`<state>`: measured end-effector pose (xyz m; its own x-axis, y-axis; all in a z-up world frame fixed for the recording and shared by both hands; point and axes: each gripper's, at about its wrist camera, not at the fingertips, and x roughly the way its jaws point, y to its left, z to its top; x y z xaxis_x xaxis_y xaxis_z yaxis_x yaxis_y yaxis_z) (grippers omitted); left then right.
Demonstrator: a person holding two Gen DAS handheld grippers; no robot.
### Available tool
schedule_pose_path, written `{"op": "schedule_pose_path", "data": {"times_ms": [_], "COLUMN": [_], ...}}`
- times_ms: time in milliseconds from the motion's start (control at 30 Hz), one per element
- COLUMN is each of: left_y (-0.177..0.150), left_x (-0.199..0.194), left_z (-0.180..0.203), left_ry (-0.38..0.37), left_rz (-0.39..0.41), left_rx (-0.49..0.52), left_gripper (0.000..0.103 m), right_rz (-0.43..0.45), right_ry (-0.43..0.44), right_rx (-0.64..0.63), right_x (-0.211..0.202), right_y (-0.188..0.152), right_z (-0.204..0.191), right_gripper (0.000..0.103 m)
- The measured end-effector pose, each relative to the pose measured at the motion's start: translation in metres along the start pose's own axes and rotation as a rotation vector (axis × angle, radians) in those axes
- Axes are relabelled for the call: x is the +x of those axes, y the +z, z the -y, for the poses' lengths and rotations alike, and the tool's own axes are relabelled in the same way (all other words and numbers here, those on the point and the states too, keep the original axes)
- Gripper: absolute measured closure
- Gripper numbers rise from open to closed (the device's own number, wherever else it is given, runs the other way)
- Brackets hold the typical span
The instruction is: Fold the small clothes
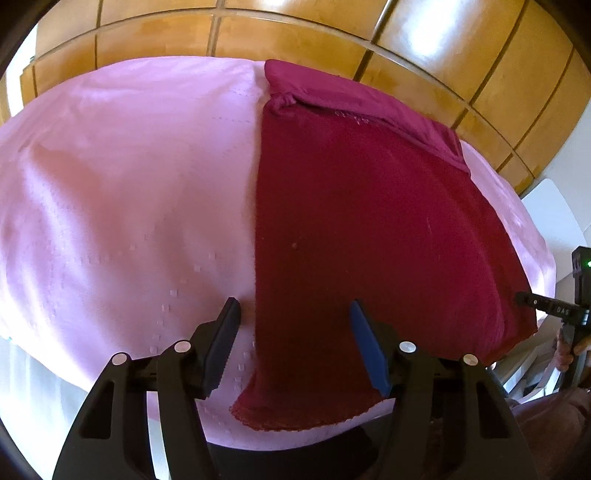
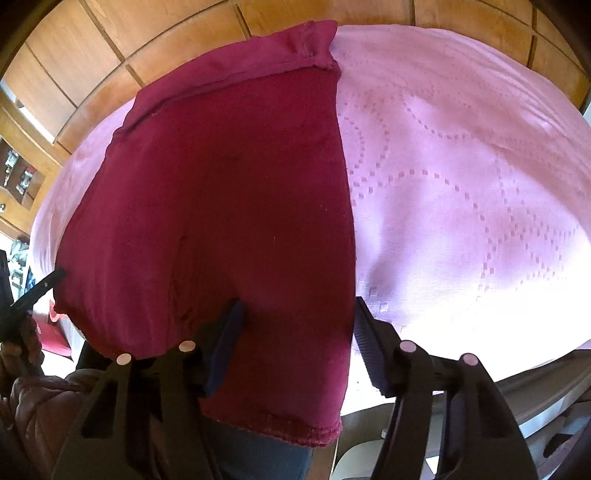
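A dark red garment (image 1: 362, 221) lies spread flat on a table covered with a pink cloth (image 1: 129, 192); its near hem hangs over the table's front edge. My left gripper (image 1: 295, 314) is open, its jaws wide apart over the garment's near left corner, empty. In the right wrist view the same garment (image 2: 229, 206) fills the left half. My right gripper (image 2: 297, 312) is open over the garment's near right corner, holding nothing. The garment's far end has a folded band (image 2: 266, 55).
The pink cloth (image 2: 461, 184) has a dotted woven pattern. Wooden panelled cabinets (image 1: 258, 33) stand behind the table. The right gripper's body (image 1: 576, 295) shows at the right edge of the left wrist view. A shelf with small items (image 2: 18, 177) is at far left.
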<state>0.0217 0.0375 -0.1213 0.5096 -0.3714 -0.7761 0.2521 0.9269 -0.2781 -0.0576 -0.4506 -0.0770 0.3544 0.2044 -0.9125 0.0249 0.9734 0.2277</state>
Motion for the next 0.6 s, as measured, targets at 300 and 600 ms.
{"op": "schedule_pose_path", "data": {"times_ms": [300, 600], "left_y": [0.008, 0.062], "left_x": [-0.005, -0.030], "left_z": [0.012, -0.002], "left_ry": [-0.066, -0.302], "left_rz": [0.011, 0.120], "left_rx": [0.065, -0.083], "left_gripper": [0.095, 0.096], "right_rz": [-0.018, 0.108], "right_ry": [0.083, 0.269], "right_rx": [-0.083, 0.009], "right_x": [-0.010, -0.028], "right_y": [0.006, 0.048], "right_z": [-0.021, -0.030], "right_gripper": [0.095, 0.095]}}
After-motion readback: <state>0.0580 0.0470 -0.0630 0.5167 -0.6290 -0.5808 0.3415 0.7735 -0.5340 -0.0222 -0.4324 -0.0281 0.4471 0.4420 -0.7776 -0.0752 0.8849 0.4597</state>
